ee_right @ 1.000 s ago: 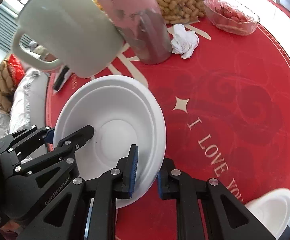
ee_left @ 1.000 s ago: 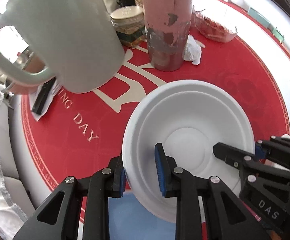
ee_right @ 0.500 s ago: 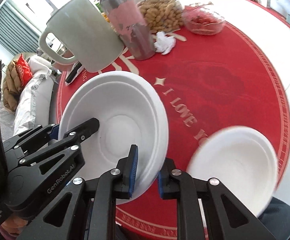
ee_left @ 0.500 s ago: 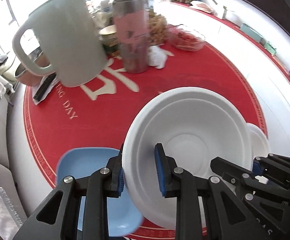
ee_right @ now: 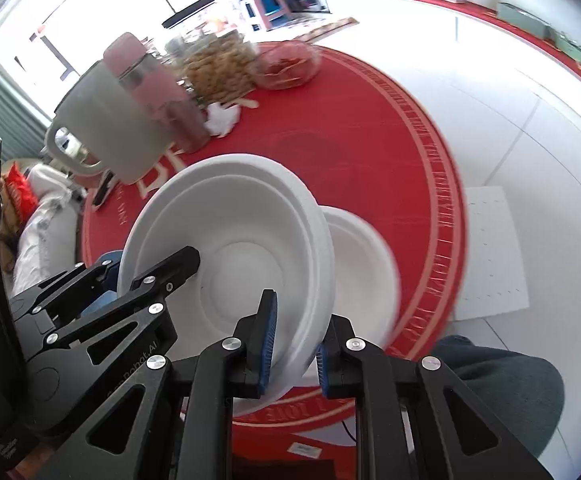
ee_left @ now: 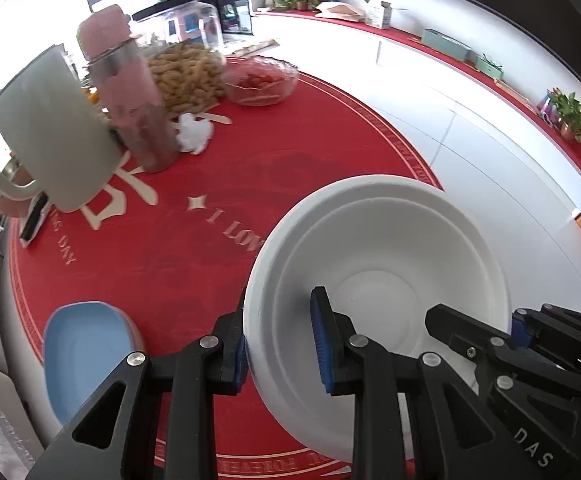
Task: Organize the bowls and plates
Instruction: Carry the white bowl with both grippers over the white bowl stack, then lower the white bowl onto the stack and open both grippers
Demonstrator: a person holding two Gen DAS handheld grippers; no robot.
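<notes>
A white bowl (ee_left: 390,264) hangs tilted above the red round table (ee_left: 290,168). It is gripped from both sides. My left gripper (ee_left: 280,346) is shut on its left rim, one blue pad inside and one outside. My right gripper (ee_right: 294,350) is shut on the opposite rim of the same white bowl (ee_right: 230,248). Each view also shows the other tool: the right gripper (ee_left: 486,328) and the left gripper (ee_right: 150,268). A second white bowl (ee_right: 364,276) rests on the table just below and to the right. A blue dish (ee_left: 82,352) lies at the near left edge.
At the back left stand a grey-green mug (ee_left: 50,128), a pink bottle (ee_left: 130,96), a jar of peanuts (ee_left: 188,76), a glass dish (ee_left: 262,80) and a crumpled tissue (ee_left: 194,136). A dark phone (ee_left: 34,216) lies under the mug. A person's knee (ee_right: 510,396) sits beyond the near edge.
Both grippers carried the white bowl away from the mug and bottle toward the near right edge, rising slightly. The blue dish and the second white bowl came into view.
</notes>
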